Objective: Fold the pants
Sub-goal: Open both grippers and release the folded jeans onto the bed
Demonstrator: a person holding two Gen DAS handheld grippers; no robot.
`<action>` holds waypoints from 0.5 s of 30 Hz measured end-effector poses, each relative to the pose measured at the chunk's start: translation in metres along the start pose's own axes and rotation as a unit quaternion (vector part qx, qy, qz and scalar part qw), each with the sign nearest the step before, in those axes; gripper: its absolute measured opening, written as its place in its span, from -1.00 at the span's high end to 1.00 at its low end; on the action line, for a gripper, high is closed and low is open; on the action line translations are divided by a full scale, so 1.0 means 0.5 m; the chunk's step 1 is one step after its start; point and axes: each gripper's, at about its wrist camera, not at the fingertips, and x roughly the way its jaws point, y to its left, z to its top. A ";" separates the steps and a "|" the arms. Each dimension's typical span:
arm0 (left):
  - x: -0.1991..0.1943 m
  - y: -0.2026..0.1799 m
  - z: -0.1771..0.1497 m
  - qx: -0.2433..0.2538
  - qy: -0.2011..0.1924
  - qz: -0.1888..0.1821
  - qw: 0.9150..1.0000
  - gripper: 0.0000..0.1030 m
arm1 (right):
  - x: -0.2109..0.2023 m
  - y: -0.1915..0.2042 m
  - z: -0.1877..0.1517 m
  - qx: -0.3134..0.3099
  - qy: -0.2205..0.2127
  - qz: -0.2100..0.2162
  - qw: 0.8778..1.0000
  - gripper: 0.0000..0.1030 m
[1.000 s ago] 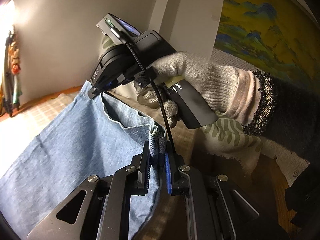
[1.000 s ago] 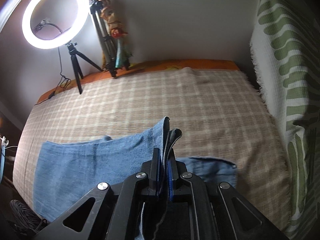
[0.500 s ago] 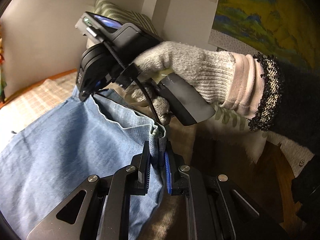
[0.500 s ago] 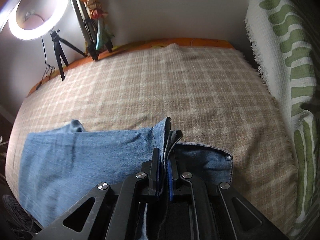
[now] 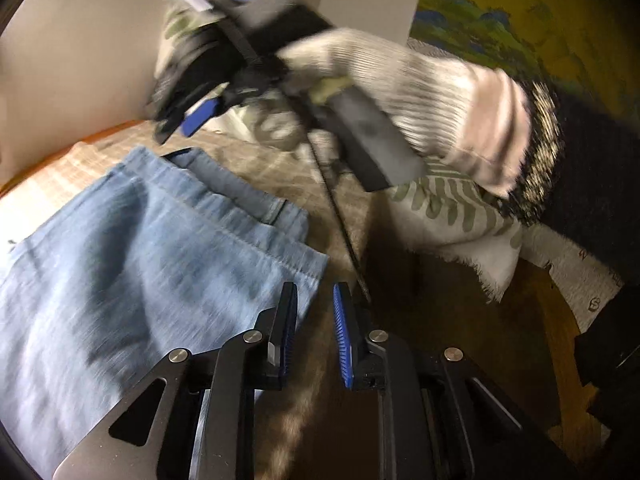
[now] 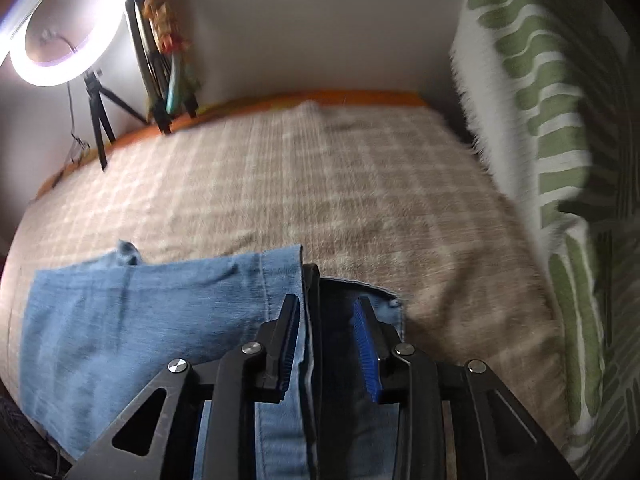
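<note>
Light blue denim pants (image 5: 132,248) lie flat on a beige checked blanket (image 6: 340,184), folded over on themselves, with the hem edge toward me. My left gripper (image 5: 314,300) is open and empty just past the hem corner. My right gripper (image 6: 326,312) is open above the pants (image 6: 140,312); the hem edge lies loose between its jaws. In the left wrist view the right gripper (image 5: 192,120) hangs above the far hem corner, blurred, held by a gloved hand (image 5: 384,76).
A ring light on a tripod (image 6: 68,32) and a second tripod (image 6: 160,60) stand at the bed's far edge. A white and green leaf-patterned throw (image 6: 540,120) lies along the right side. A painted landscape (image 5: 520,4) hangs on the wall.
Both grippers have opened and let go of the hem. The pants have dropped flat onto the blanket, and the right gripper has lifted away.
</note>
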 end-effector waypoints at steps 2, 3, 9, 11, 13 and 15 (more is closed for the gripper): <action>-0.031 0.015 -0.003 -0.013 -0.007 0.004 1.000 0.68 | -0.028 0.015 -0.014 0.006 -0.019 0.018 1.000 0.42; -0.047 0.019 -0.003 -0.018 -0.009 0.010 1.000 0.68 | -0.036 0.024 -0.020 0.006 -0.025 0.026 0.999 0.42; -0.193 0.070 -0.028 -0.044 -0.030 0.083 0.995 0.51 | -0.063 0.128 -0.066 -0.025 -0.048 0.056 0.997 0.40; -0.240 0.083 -0.046 -0.046 -0.032 0.120 0.991 0.41 | -0.067 0.177 -0.080 -0.050 -0.051 0.065 0.995 0.36; -0.300 0.108 -0.072 -0.063 -0.037 0.161 0.984 0.27 | -0.067 0.216 -0.090 -0.064 -0.053 0.073 0.994 0.33; -0.339 0.130 -0.095 -0.085 -0.041 0.190 0.977 0.26 | -0.063 0.248 -0.096 -0.075 -0.052 0.082 0.992 0.29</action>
